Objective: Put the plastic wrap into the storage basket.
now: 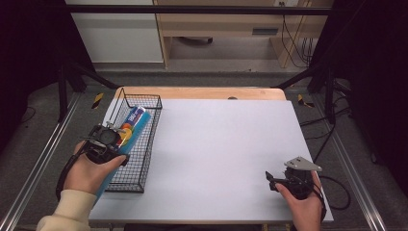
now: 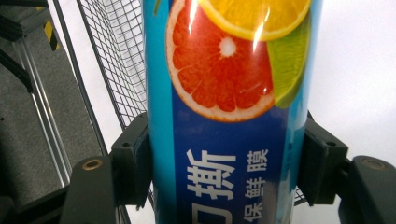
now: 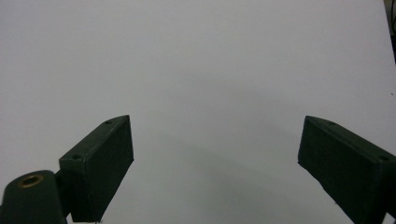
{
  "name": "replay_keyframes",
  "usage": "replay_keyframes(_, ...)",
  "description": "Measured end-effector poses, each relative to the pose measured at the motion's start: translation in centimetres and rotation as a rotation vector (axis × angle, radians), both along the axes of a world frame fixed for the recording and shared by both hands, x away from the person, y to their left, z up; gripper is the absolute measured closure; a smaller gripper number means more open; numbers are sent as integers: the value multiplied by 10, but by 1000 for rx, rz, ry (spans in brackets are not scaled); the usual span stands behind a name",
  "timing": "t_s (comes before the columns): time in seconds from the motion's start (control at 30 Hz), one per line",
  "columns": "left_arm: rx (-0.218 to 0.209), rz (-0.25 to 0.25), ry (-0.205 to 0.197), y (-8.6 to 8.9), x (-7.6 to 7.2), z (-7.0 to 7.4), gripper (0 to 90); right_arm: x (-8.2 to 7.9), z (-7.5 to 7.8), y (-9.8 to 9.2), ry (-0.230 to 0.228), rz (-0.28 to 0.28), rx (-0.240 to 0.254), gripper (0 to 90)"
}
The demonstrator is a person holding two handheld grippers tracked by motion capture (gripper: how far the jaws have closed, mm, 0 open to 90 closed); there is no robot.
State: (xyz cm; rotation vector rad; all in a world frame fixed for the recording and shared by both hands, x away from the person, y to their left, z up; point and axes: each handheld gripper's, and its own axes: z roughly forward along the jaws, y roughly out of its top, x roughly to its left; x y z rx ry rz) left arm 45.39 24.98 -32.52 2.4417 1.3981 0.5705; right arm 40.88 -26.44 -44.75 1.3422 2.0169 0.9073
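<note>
White table (image 1: 216,159), grey floor (image 1: 43,125)

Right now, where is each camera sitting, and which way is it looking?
High view: above the person's side, looking forward and down on the table; both hands show, with left gripper and right gripper.
Left gripper view: rides that gripper, looking along jaws clamped on the blue box.
Right gripper view: rides the right gripper, facing white table between open jaws.
Shared: box and wire basket.

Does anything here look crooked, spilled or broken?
Nothing spilled or broken. The blue cling-film box is longer than the wire basket, so it slants over its near end, clamped by the left gripper. The right gripper rests open over the white table.
</note>
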Motion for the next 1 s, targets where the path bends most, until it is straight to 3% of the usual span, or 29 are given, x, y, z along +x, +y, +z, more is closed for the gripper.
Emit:
replay_keyframes(0.57,-6,61,46,6,16,-11,321,0,0,1,-3,11,2,107)
replay_keyframes(0.77,9,73,53,6,22,-13,321,0,0,1,-2,8,1,107)
replay_keyframes(1.0,4,102,86,8,31,-18,321,0,0,2,6,14,0,111)
